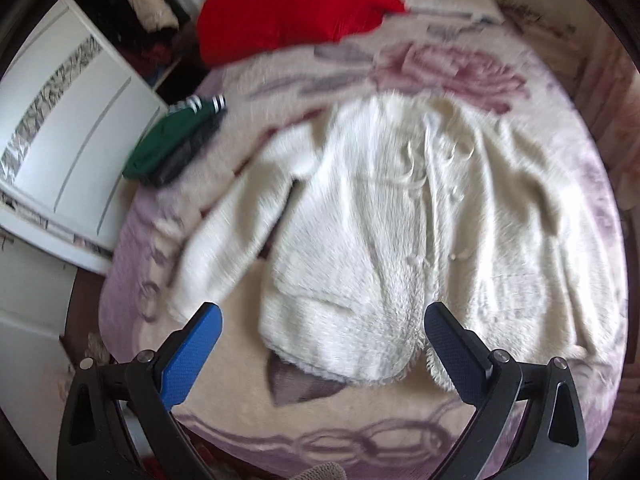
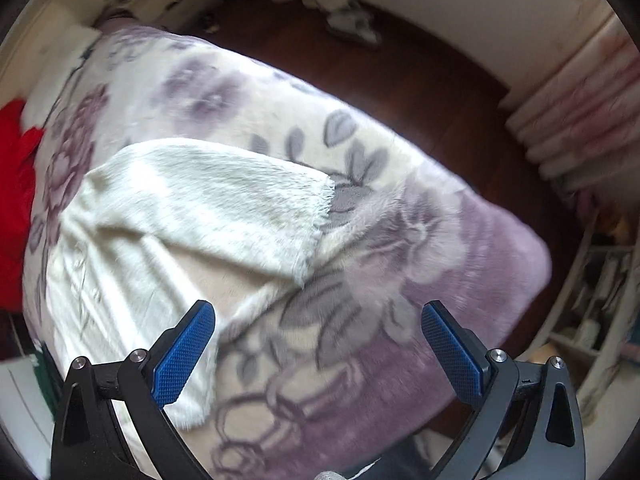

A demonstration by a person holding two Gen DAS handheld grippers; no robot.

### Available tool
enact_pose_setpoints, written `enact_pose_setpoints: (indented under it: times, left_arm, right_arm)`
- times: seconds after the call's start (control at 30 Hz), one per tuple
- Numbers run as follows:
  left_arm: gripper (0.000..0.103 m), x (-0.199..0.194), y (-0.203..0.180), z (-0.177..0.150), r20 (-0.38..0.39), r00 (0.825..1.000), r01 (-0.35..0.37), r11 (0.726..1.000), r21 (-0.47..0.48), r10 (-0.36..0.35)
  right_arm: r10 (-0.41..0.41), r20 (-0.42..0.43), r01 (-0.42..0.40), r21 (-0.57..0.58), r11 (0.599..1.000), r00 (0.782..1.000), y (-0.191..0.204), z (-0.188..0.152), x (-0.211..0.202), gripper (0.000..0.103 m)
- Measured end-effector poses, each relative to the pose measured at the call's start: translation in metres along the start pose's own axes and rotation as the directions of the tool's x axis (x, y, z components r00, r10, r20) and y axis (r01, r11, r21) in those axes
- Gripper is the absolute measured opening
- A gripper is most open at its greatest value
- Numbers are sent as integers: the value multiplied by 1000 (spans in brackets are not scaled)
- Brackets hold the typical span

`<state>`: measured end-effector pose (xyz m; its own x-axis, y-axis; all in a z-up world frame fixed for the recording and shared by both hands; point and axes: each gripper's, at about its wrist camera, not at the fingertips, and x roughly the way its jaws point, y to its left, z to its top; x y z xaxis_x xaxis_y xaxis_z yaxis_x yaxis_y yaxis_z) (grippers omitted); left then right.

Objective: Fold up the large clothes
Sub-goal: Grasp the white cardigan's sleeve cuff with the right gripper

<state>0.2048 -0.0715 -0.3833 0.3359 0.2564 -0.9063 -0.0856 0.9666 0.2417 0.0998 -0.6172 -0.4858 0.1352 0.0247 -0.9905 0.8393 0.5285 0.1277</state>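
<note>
Both your grippers, left point(image 1: 322, 314) and right point(image 2: 318, 312), hang spread wide, holding nothing. The coat point(image 1: 392, 216) lies flat on the bed point(image 1: 360, 420), fluffy, thick, probably floppy and bulky. Grab the sleeve point(image 2: 224, 196) at its cuff, pinching deep.

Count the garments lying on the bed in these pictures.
3: white fleece jacket spread mid-bed, red garment at the far end, green garment at the bed's left edge. Others may be hidden.

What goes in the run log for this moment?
stage: pre-grasp | white fleece jacket: spread flat on floral blanket, unfolded | left hand-held gripper: open, empty | right hand-held gripper: open, empty
</note>
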Motion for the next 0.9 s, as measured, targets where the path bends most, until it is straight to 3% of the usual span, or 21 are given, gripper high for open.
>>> enact_pose_setpoints:
  times: [0.17,0.2,0.23,0.27,0.3,0.33,0.37,0.43,0.57,0.67,0.77,0.83,0.9]
  left_arm:
    - [103,63,-42,-7,-90,995,-44,999,-10,43]
    - [103,71,-52,-8,-98,994,-46,999,-6,45]
    - [103,78,-60,-5,-102,994,-48,999,0,47]
    - [103,85,-71,-6,-109,993,-54,998,16,56]
    - [103,91,-81,-6,-109,992,-53,998,32,56]
    - [103,94,-91,-4,-110,992,-50,998,41,55]
    - [103,97,-101,-3,-110,992,-48,997,58,54]
    - [103,97,-118,1,-102,994,-23,996,82,31]
    - [103,94,-155,18,-62,998,25,992,122,-18]
    - [103,96,-182,29,-60,996,77,986,149,-68]
    - [103,101,-200,31,-73,993,108,980,166,-97]
    - [103,102,-205,30,-78,992,115,977,179,-103]
    - [103,104,-208,26,-80,992,114,975,189,-100]
  right_arm:
    - [80,-130,-65,121,990,988,-12,44,127,100]
    - [117,-138,-96,146,985,984,-11,49,145,92]
    - [151,-148,-127,159,979,977,-8,56,167,69]
    - [158,-152,-134,157,978,976,-5,58,174,54]
    - [162,-148,-142,139,980,976,2,61,183,31]
    - [147,-135,-133,107,985,980,9,63,183,19]
    - [138,-115,-130,72,989,984,14,63,180,15]
    - [126,-44,-127,-25,992,991,24,67,160,14]
    - [105,122,-95,-85,992,987,14,94,116,14]
    - [120,136,-100,-147,984,983,13,121,119,20]
    - [55,54,-48,-115,992,997,5,136,155,45]
    - [120,12,-120,-23,993,993,-11,141,169,65]
    - [165,18,-166,61,984,986,-27,128,177,73]
